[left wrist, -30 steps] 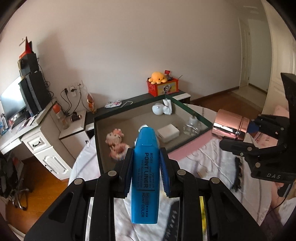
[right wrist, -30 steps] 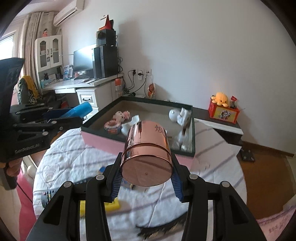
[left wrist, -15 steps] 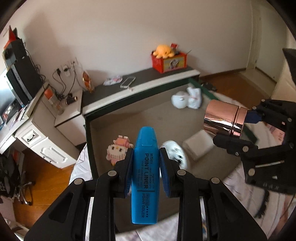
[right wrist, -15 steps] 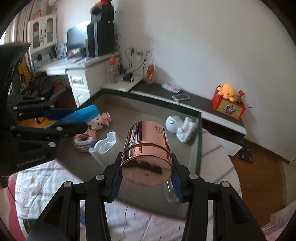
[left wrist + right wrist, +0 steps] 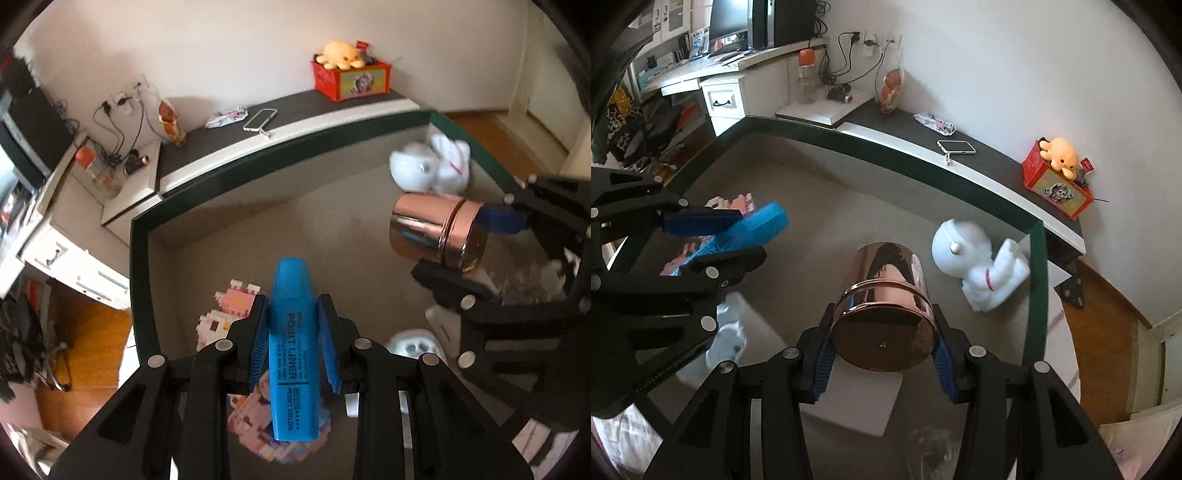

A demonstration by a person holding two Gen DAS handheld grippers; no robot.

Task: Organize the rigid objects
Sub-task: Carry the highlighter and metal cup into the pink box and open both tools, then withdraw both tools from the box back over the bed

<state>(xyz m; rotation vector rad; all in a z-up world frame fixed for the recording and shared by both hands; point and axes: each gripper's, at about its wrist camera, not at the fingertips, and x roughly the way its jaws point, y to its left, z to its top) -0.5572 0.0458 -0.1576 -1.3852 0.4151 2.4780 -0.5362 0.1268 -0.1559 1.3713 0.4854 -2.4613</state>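
A green-rimmed tray (image 5: 137, 258) with a grey floor lies under both grippers, with a dark shelf and white wall beyond it. The left gripper (image 5: 293, 334) pinches a blue highlighter (image 5: 291, 354) pointing ahead over a pink block figure (image 5: 225, 317), which the right view mostly hides behind that gripper (image 5: 713, 240). The right gripper (image 5: 882, 350) clamps a copper tin (image 5: 886, 310) on its side; ahead to its right lies a white astronaut toy (image 5: 975, 269), and only the right view shows the white box (image 5: 864, 402) under the tin.
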